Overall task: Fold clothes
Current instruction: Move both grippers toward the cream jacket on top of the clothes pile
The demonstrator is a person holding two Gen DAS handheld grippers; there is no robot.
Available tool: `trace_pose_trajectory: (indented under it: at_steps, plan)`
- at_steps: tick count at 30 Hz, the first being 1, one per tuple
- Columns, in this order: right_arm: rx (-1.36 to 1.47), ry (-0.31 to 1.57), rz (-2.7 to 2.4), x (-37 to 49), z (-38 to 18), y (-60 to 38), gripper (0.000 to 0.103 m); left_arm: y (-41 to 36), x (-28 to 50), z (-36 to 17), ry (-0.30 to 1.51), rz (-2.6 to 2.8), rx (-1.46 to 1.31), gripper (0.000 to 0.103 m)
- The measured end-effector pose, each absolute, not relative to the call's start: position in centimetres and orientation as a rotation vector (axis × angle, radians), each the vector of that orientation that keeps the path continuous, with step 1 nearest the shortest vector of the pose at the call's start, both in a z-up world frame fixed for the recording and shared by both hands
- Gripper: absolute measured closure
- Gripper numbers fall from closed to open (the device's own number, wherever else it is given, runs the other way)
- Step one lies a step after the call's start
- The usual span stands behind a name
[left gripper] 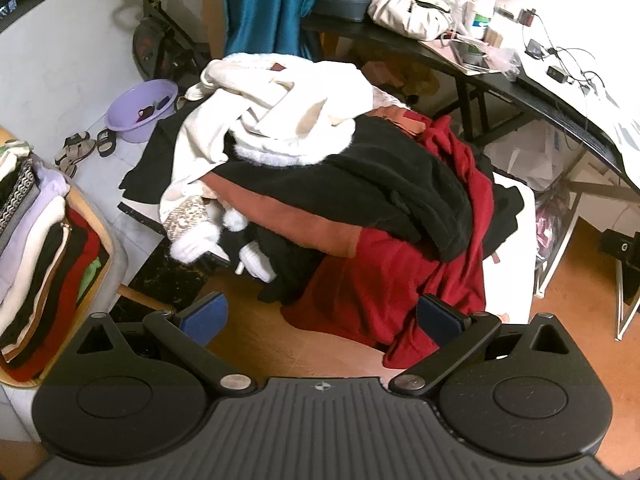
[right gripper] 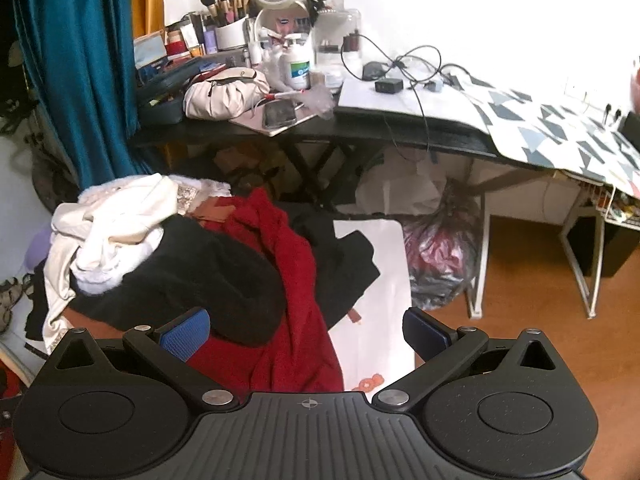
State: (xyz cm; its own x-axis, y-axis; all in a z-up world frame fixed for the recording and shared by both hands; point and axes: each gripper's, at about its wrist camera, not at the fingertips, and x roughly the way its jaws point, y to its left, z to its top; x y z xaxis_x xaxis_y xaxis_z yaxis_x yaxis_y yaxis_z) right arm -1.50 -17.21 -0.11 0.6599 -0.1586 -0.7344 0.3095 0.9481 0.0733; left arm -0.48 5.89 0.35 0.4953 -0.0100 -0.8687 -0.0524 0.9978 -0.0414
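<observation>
Both the left gripper [left gripper: 319, 316] and right gripper [right gripper: 306, 330] hang spread wide and empty just short of the heaped clothes [left gripper: 320, 168], where the soft, limp dark red garment [right gripper: 296, 300] lies nearest, likely best pinched at its loose hem

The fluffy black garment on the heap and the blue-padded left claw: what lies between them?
In the left wrist view, a dark red garment and bare orange floor lie between the fluffy black garment and the open left gripper.
</observation>
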Motion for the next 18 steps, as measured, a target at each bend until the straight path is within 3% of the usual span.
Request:
trace_pose_trajectory:
  at_steps: [18]
  plan:
    - [0.147, 0.833, -0.389, 0.1, -2.1, -8.4, 0.001, 16.8, -0.9, 0.9, 0.985, 0.016, -0.08, 0.0]
